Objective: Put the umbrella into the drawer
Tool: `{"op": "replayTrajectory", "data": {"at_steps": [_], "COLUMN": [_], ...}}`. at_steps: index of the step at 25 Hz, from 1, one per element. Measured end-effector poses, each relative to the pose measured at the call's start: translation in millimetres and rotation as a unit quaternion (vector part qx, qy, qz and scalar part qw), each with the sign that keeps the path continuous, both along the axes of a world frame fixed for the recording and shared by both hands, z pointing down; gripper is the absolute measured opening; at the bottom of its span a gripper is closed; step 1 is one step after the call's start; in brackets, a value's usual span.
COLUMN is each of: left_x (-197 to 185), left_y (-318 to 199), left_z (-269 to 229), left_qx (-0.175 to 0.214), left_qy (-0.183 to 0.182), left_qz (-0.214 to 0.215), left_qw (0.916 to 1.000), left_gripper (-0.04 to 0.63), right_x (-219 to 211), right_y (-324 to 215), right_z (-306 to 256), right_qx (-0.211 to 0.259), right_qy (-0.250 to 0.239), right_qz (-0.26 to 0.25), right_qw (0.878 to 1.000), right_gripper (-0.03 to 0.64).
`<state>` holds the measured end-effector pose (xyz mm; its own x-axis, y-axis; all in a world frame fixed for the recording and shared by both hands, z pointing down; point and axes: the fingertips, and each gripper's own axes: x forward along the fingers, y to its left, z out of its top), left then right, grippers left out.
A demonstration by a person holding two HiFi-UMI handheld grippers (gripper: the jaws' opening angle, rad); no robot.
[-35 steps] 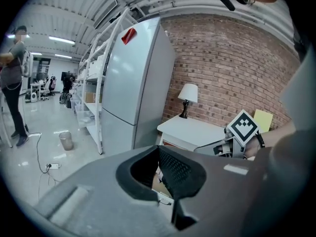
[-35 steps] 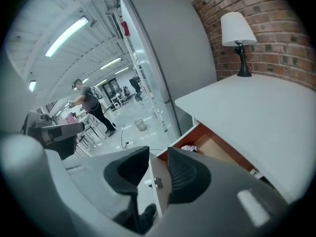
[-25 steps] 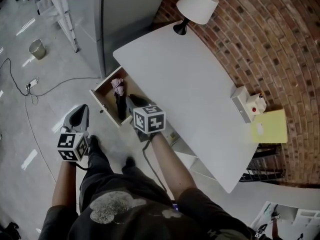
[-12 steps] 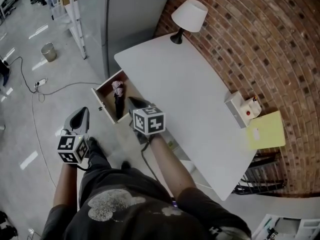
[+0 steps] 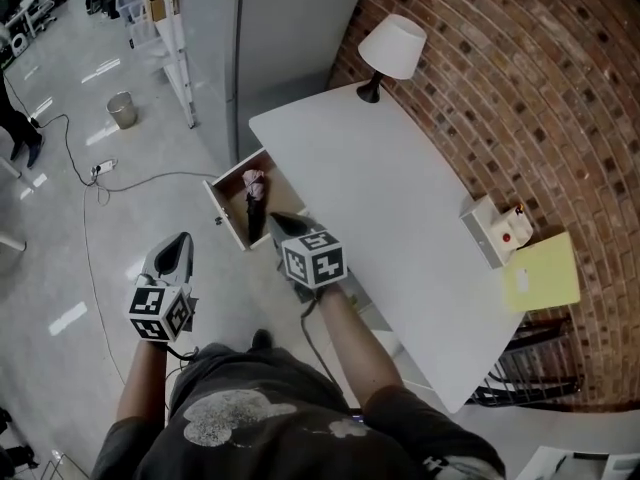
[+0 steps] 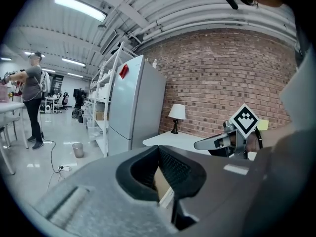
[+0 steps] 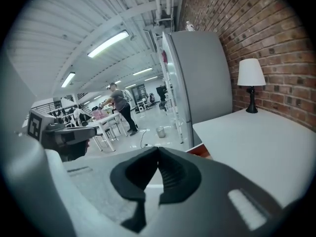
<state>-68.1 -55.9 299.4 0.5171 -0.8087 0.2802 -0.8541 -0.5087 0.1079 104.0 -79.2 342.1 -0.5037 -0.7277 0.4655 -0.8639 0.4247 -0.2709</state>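
Already the umbrella (image 5: 254, 208) lies inside the open drawer (image 5: 225, 220), folded, its dark body running along the drawer's length and its pink end toward the far side. It is just ahead of the right gripper's (image 5: 281, 222) tips and apart from them; nothing touches it. By the look of it the placing itself is done, which would explain why no jaws are on it.

The right gripper points down toward the drawer's near corner. In the right gripper view its two pads meet at the tips, so it is fully closed with nothing between them. Closed like that and beside the drawer, it seems ready to push the front rather than to pick anything up, though that is only my reading.

The left gripper (image 5: 182, 242) hangs over the bare floor, with the drawer ahead of its tips and off to their right, well apart from the umbrella. Its pads also meet at the tips in the left gripper view, and it carries nothing. It looks parked out of the way, leaving the drawer front free.

The drawer stands pulled out from under the white desk (image 5: 400, 208), which stretches away to the right of the right gripper's tips. A lamp (image 5: 392, 48) stands at its far corner, and a grey fridge (image 5: 285, 28) stands beyond the drawer. With the drawer open, shutting it is probably what remains
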Motion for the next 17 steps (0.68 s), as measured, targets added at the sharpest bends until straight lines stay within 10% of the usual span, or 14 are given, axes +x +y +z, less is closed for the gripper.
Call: {"op": "replayTrajectory", "data": {"at_steps": [17], "left_x": [-94], "left_y": [67], "left_z": [-37], "left_qx": [0.037], "left_qy": [-0.012], "left_qz": [-0.014], "left_qw": [0.9991], "left_gripper": [0.011], "right_x": [-68], "right_y": [35], "right_z": [-31], "right_qx": [0.007], "right_qy": [-0.011], "right_qz": [0.019], "right_qw": [1.000], "right_gripper": [0.005]}}
